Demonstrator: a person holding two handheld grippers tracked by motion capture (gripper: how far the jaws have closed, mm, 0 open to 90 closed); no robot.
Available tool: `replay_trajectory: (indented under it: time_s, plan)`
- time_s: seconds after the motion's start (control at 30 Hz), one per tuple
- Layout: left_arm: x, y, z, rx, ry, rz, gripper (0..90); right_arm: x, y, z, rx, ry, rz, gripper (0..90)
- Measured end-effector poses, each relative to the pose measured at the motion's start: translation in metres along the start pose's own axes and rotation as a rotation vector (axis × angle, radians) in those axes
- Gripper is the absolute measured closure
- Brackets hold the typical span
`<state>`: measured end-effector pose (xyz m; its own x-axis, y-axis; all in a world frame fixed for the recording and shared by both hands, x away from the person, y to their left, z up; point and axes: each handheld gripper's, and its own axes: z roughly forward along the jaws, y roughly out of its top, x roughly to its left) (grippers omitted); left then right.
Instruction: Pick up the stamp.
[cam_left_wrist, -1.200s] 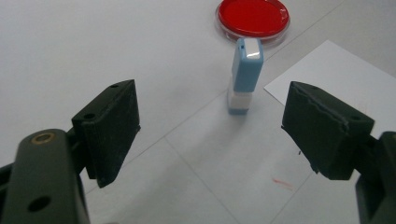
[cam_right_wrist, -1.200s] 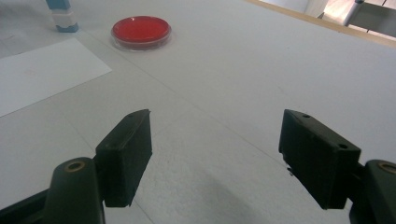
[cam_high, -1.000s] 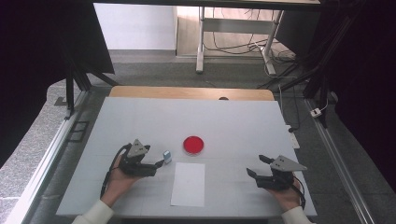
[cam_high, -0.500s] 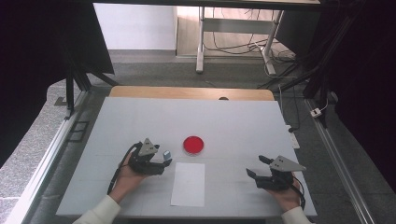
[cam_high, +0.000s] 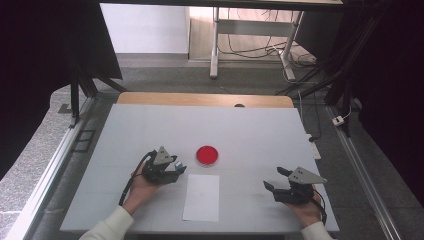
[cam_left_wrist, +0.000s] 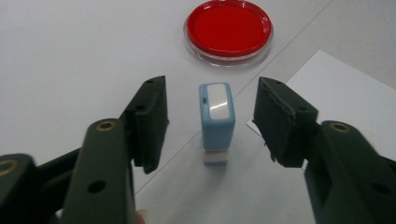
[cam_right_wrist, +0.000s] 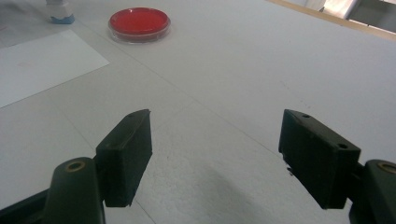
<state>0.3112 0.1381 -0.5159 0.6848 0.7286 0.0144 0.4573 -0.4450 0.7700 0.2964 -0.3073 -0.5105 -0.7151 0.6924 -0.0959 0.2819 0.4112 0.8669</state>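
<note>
The blue stamp (cam_left_wrist: 216, 122) stands upright just on my side of the red dish (cam_left_wrist: 228, 31), between the jaws of my left gripper (cam_left_wrist: 211, 123); they have just been closing, yet a gap shows on each side of it. From the high view the stamp (cam_high: 178, 165) is mostly hidden by that gripper (cam_high: 176, 170). The white paper (cam_high: 202, 197) lies nearer me than the dish. My right gripper (cam_right_wrist: 215, 156) rests well right of the dish, jaws wide apart over bare table (cam_right_wrist: 261, 70).
</note>
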Motion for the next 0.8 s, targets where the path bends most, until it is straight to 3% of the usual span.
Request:
replay_trajectory:
  time_s: [0.47, 0.6, 0.8]
  plan:
    - [-0.0010, -0.0004, -0.0017, -0.002, 0.001, 0.016, 63.1, 0.0004, -0.0002, 0.0000, 0.004, -0.005, -0.005, 25.1]
    - [-0.0002, -0.0005, -0.0022, -0.008, 0.007, 0.017, 71.9, 0.0017, -0.0004, -0.0006, 0.002, -0.003, -0.005, 25.1]
    - [-0.0019, 0.0000, -0.0013, -0.013, 0.000, 0.024, 74.3, 0.0008, -0.0002, -0.0022, -0.001, -0.006, -0.008, 25.1]
